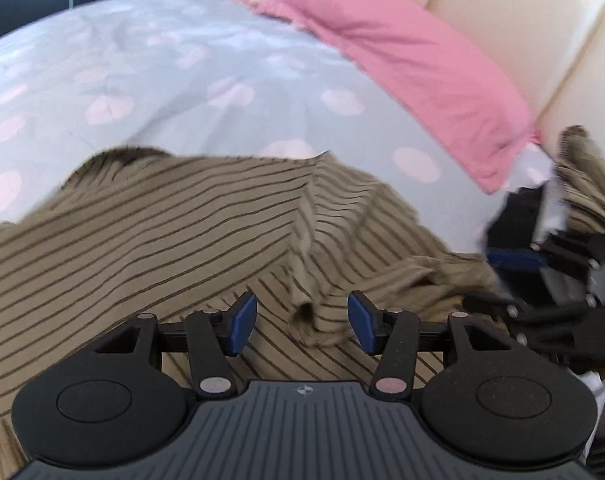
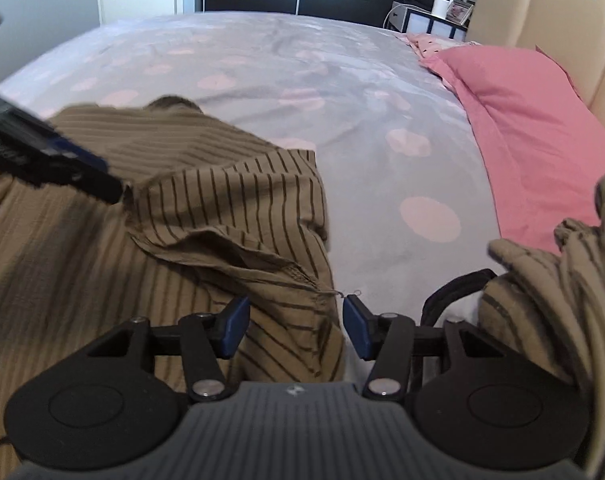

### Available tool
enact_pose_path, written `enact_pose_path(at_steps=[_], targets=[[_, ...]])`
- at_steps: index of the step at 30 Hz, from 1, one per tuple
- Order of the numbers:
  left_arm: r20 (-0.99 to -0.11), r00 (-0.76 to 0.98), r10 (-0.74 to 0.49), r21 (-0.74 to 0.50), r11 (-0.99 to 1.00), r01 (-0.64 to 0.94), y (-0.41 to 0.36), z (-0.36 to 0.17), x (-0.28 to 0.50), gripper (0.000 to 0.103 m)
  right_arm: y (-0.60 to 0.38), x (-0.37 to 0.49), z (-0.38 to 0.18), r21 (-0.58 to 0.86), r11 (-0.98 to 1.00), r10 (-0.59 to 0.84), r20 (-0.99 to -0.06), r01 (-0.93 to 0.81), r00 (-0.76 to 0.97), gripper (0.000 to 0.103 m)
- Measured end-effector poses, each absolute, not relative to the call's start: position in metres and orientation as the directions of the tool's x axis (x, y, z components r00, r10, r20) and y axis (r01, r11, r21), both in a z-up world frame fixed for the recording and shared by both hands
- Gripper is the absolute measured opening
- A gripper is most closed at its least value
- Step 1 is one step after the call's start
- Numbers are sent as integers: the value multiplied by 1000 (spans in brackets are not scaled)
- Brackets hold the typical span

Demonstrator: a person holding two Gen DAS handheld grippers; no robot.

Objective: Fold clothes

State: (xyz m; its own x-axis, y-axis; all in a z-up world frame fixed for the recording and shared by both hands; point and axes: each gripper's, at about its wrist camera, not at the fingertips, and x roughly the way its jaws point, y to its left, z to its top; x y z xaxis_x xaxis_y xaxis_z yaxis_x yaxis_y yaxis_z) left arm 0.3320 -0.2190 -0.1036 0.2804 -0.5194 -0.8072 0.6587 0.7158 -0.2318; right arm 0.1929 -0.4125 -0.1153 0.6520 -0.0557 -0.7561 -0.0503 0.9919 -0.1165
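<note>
Both hand-held grippers, left and right, are hovering wide apart, gripping nothing, over the striped garment rumpling on the bed just ahead; closing now risks pinching only one bunched layer.

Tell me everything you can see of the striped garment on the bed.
The striped garment is olive-tan cloth with thin dark stripes, looking like light woven fabric. It lies rumpled on the grey bedspread with pink spots, partly folded over itself, so the stripes run in differing directions. A gathered seam with loose threads sits near the right gripper, whose jaws stand open around the cloth's edge. The left gripper is also open, over a raised fold. More of the same striped cloth bunches at the right edge.
</note>
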Motion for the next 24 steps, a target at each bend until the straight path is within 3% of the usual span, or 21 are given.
enact_pose_path(at_steps=[2,3,5,8,12,17,20,21,23,24], targets=[[-821,261,-509,-249,729,638,-222,-114,342,28,-410,197,-122,-139,988,-67,-764,-62,642,47],[-825,256,-504,-252,733,631,-223,-116,346,23,-411,197,-124,-141,988,-68,-763,-63,643,29],[-826,256,-502,-254,738,625,-224,-118,353,6,-414,194,-121,-119,991,-50,-755,-61,654,15],[-826,268,-497,-249,746,617,-226,-114,362,3,-415,184,-108,-78,994,-9,-736,-72,677,5],[-828,283,-483,-238,761,603,-229,-108,373,2,-412,164,-89,-28,994,54,-712,-105,701,5],[-833,302,-464,-222,779,586,-232,-101,388,3,-394,152,-85,107,967,236,-713,-231,660,6],[-866,286,-411,-179,787,590,-230,-112,391,3,-383,151,-100,179,941,323,-734,-288,598,18],[-870,279,-406,-179,789,588,-229,-114,391,7,-380,149,-105,193,934,340,-741,-301,579,33],[-864,282,-417,-180,780,599,-226,-110,392,21,-382,144,-105,188,935,336,-740,-300,583,44],[-857,298,-420,-167,774,611,-227,-107,391,29,-384,140,-103,180,939,327,-735,-294,594,44]])
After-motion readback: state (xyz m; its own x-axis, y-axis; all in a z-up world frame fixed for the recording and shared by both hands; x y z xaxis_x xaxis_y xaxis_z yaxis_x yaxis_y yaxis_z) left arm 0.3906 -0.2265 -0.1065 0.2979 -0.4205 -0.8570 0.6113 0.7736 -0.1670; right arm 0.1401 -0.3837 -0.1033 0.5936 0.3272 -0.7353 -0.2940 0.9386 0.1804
